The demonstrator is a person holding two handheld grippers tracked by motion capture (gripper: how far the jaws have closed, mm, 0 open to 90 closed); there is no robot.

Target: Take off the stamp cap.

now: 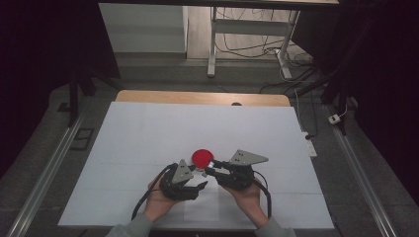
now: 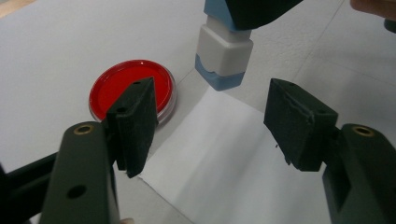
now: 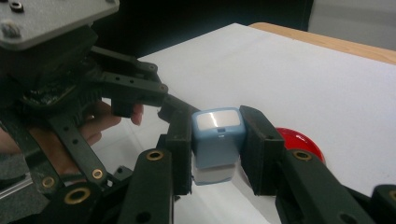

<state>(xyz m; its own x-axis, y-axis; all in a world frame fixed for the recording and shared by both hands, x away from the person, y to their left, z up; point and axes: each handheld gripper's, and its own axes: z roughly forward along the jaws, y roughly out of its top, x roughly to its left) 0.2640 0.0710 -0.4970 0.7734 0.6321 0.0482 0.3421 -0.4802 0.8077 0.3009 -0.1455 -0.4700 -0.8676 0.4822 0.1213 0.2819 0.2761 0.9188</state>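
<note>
A blue and white stamp (image 3: 218, 133) sits between the pads of my right gripper (image 3: 217, 140), which is shut on it. In the left gripper view the stamp (image 2: 223, 53) hangs with its base down, just over the far corner of a white paper sheet (image 2: 219, 158). A round red ink pad (image 1: 202, 157) lies on the table just beyond both grippers. My left gripper (image 2: 210, 100) is open over the paper with nothing between its pads. Its left jaw covers part of the ink pad (image 2: 119, 81). From above, my left gripper (image 1: 201, 178) and my right gripper (image 1: 211, 167) nearly meet.
A large white board (image 1: 148, 133) covers the wooden table (image 1: 197, 97). The paper sheet (image 1: 202, 207) lies near the front edge, between the person's hands. Beyond the table are a floor with cables and a desk frame (image 1: 247, 29).
</note>
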